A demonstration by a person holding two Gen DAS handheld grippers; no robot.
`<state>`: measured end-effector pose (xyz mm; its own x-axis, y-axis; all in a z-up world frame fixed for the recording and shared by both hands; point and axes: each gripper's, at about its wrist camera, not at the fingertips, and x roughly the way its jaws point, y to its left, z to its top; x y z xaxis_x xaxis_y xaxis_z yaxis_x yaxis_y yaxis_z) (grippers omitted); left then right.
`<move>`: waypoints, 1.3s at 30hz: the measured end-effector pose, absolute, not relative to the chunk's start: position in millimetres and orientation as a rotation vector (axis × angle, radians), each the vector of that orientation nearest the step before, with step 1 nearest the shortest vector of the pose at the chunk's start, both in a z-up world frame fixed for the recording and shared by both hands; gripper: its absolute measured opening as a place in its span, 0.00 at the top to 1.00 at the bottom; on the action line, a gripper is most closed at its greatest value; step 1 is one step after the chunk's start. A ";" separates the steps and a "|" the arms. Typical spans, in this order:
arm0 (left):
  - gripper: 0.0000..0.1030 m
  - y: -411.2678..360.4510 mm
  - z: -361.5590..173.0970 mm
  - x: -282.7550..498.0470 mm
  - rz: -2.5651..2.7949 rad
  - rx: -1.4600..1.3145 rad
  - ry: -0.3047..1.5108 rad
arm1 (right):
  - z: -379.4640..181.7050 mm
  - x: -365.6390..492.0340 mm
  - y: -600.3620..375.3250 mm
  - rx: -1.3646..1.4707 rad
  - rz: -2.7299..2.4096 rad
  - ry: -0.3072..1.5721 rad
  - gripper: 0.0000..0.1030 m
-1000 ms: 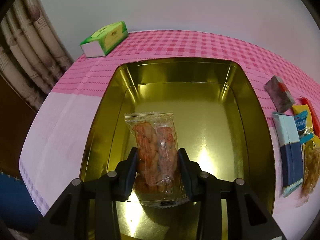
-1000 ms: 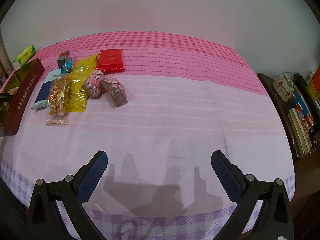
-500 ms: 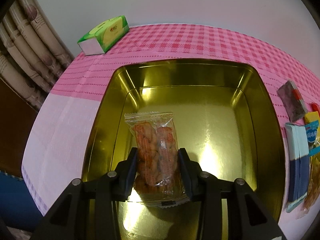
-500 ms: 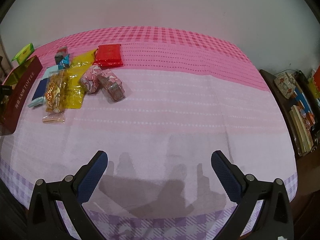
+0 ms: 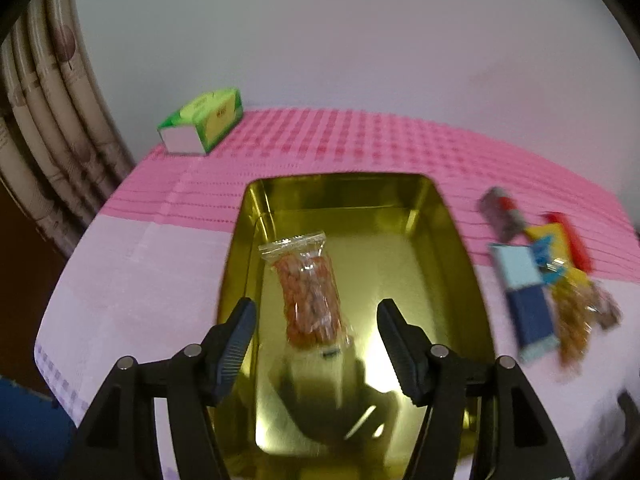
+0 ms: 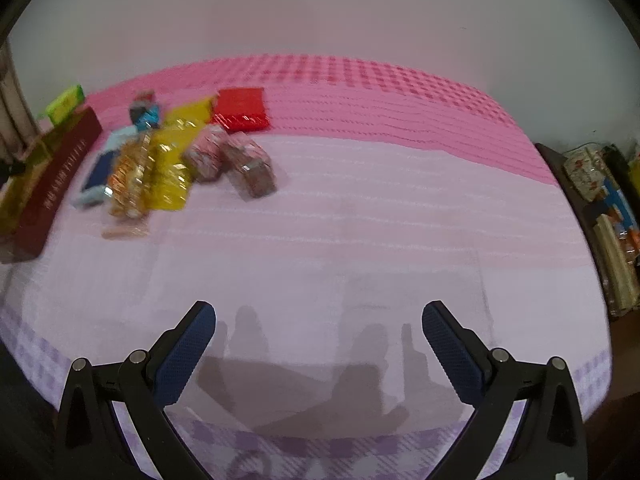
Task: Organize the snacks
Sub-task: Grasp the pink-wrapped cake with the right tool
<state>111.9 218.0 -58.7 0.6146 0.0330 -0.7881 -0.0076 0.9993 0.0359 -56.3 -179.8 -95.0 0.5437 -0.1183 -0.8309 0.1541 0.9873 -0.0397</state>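
Note:
A clear packet of orange snacks lies on the floor of the gold tin, towards its left side. My left gripper hangs above the tin's near end, its jaws opening and apart from the packet, which lies free between and below them. Several loose snacks sit in a pile on the pink cloth right of the tin; in the right wrist view the tin's maroon side shows at far left. My right gripper is open over bare cloth near the table's front edge.
A green tissue box stands at the back left of the table by a curtain. A red packet lies behind the pile. A dark shelf with clutter stands beyond the table's right edge.
My left gripper let go of the orange snack packet, spread its jaws and pulled up and back; the packet now lies in the tin. The right gripper stayed put.

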 end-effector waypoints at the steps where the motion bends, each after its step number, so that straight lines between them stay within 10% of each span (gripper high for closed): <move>1: 0.37 217.3 -52.4 101.9 0.011 0.029 0.891 | -92.9 -56.7 -179.1 0.055 -0.143 0.959 0.00; 10: 0.34 204.2 -42.7 -3.5 -0.148 -0.016 0.819 | -86.3 -5.7 -161.3 -0.104 0.015 0.910 0.10; 15: 0.34 186.0 -54.1 -35.6 -0.230 -0.018 0.823 | -103.3 37.2 -157.3 -0.120 0.058 0.998 0.58; 20: 0.34 185.9 -61.7 -40.6 -0.249 -0.043 0.835 | -109.7 52.9 -154.1 -0.133 0.089 1.005 0.74; 39: 0.34 210.6 -54.8 -41.3 -0.085 -0.110 0.810 | -40.6 46.0 -179.6 -0.080 -0.199 0.966 0.78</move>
<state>-41.3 210.6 -54.8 0.6865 -0.1181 -0.7175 0.0341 0.9909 -0.1304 46.0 -179.6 -40.6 0.5520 -0.2041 -0.8085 0.1327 0.9787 -0.1565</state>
